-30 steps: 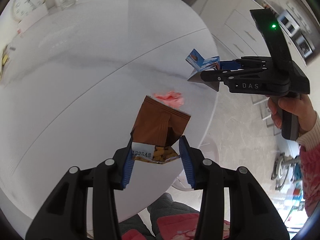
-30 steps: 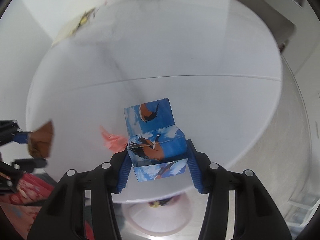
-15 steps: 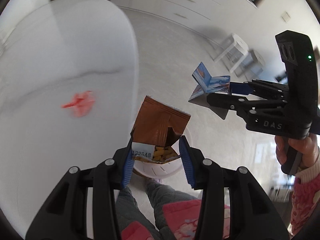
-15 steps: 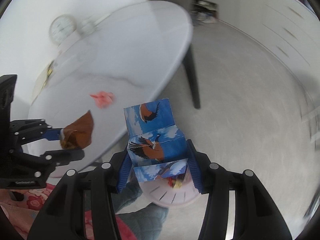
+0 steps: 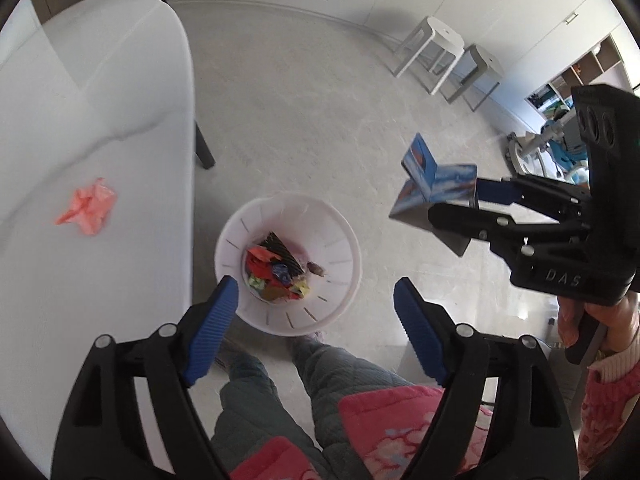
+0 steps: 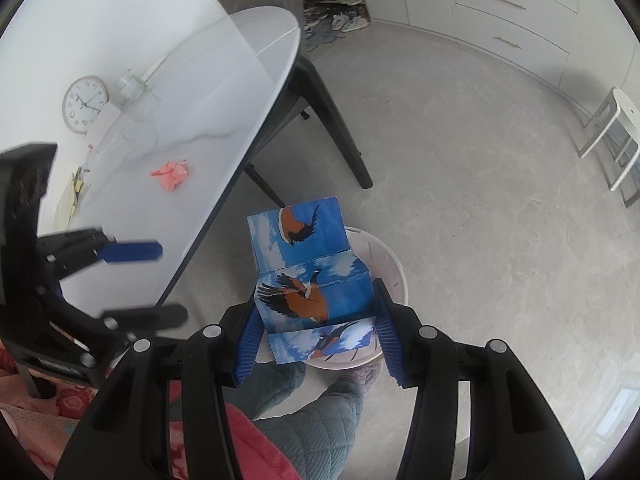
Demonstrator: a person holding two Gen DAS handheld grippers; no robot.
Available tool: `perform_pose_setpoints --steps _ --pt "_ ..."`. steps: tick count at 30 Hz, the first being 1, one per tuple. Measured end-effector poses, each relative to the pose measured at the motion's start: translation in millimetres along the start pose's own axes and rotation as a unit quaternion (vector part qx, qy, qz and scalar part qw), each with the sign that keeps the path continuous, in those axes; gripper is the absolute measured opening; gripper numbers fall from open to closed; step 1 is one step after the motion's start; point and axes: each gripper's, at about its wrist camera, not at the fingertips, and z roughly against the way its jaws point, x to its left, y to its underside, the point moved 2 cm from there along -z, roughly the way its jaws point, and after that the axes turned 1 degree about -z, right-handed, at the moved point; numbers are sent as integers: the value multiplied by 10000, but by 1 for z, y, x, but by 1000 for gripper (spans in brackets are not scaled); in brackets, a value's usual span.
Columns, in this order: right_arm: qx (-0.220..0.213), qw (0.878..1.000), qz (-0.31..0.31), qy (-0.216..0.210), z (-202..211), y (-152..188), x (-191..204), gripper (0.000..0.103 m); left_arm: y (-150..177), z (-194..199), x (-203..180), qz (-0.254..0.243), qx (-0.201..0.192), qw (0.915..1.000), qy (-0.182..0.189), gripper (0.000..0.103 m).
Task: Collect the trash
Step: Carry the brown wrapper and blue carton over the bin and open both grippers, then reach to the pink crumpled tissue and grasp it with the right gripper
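Observation:
A white trash bin (image 5: pixel 344 240) stands on the floor beside the white table (image 5: pixel 80 80), with several colourful wrappers inside. My left gripper (image 5: pixel 314 284) hangs above the bin; its jaws are opening and nothing is between them. A brown wrapper (image 5: pixel 276 294) lies among the trash in the bin. My right gripper (image 6: pixel 316 312) is shut on a blue box with bird pictures (image 6: pixel 308 268), held over the bin's rim (image 6: pixel 390 268). In the left wrist view the box (image 5: pixel 436 184) hangs to the right of the bin. A crumpled pink paper (image 5: pixel 88 210) lies on the table.
The person's legs (image 5: pixel 320 360) stand just behind the bin. A dark chair (image 6: pixel 340 132) is tucked at the table's end. Two stools (image 5: pixel 436 48) stand by the cabinets. A clock (image 6: pixel 85 103) and a glass sit at the far side of the table.
Both grippers swung from over the table to above the bin. The left jaws opened and the brown wrapper left them. The right gripper kept its hold on the blue box.

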Motion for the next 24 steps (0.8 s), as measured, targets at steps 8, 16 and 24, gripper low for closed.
perform_pose_setpoints --steps 8,16,24 --pt "424 9972 539 284 -32 5 25 89 1 30 30 300 -308 9975 -553 80" --pt "439 9982 95 394 -36 -1 34 100 11 48 57 653 -493 9943 -680 87" --pt "260 9986 136 429 -29 -23 70 100 25 73 90 823 -732 9901 -875 90"
